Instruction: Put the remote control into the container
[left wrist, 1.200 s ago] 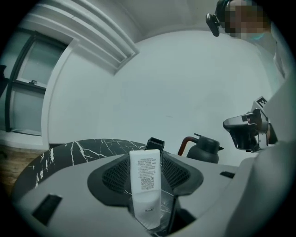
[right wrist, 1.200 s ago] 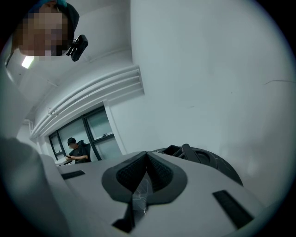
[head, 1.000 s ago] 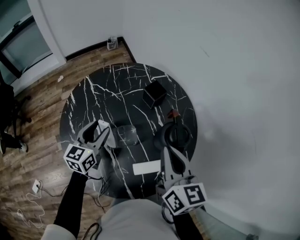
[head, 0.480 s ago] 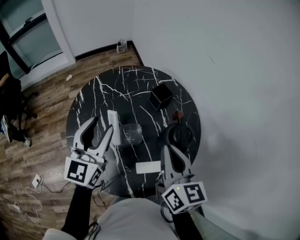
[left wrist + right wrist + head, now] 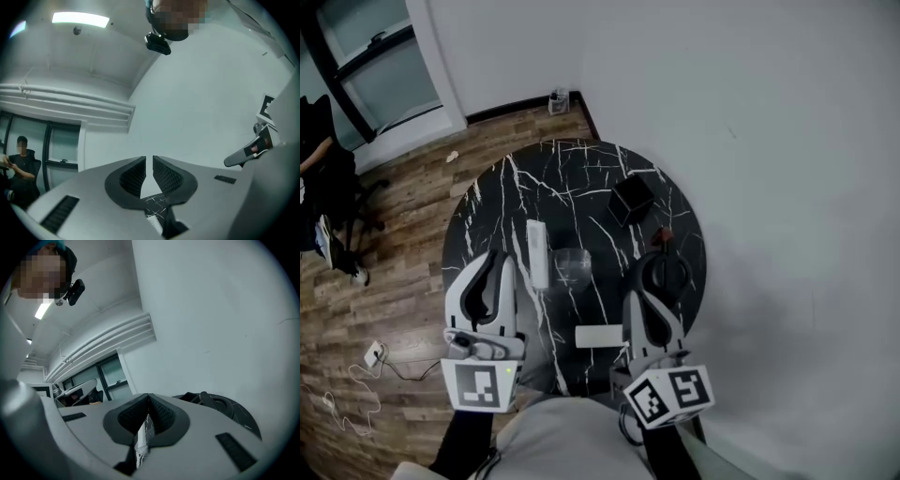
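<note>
Left gripper [image 5: 499,256] has lifted clear of the table [image 5: 581,178], jaws just closing to an empty slit; right gripper [image 5: 638,297] clenched, empty. Remote control [image 5: 537,251] lies on the black marble table, just left of the clear container [image 5: 572,266]. Advice: reopen, grasp across its narrow width. Beyond: wood floor [image 5: 403,216], white wall [image 5: 769,141].

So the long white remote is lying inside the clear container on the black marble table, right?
Not quite. The head view shows the long white remote lying on the black marble table itself, just to the left of the clear container, not inside it.
</note>
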`<state>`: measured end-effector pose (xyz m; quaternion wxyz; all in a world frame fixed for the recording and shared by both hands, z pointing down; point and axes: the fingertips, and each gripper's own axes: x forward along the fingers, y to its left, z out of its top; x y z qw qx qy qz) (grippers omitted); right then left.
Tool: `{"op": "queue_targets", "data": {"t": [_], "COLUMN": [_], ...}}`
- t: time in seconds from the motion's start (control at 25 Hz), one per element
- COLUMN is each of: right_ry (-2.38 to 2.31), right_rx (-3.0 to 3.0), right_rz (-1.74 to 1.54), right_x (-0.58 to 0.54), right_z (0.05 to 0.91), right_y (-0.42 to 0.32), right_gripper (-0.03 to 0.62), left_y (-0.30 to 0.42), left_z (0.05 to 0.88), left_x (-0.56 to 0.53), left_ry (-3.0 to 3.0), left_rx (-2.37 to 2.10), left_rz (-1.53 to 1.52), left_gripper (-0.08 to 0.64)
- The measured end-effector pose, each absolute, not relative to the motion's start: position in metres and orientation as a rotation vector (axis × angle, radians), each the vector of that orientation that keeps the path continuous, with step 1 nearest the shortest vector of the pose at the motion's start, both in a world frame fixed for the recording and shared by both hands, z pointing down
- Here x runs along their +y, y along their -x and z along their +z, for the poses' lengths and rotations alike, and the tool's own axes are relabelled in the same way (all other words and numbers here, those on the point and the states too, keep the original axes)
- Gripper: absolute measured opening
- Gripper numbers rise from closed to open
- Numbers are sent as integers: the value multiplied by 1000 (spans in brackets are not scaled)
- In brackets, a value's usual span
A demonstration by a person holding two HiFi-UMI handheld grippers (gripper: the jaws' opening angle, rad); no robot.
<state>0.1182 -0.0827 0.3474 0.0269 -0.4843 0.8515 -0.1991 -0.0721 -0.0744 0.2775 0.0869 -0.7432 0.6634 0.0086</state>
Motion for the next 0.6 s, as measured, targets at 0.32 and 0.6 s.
{"op": "queue_targets", "data": {"t": [0.32,0.6], "right_ry": [1469,1452], "right_rx": [2636,2639], "right_rz": [-604,-601], "right_x": [-81,-84], "right_z": [344,342], "right_y": [-118,-115], "right_gripper": [5,5], "left_y": [79,81], "left_z": [282,281], "left_x": [-62,-61], "left_ry": [2128,2136], "left_rx": [2080,2061], "left_rz": [20,13], "left_gripper": [9,9]}}
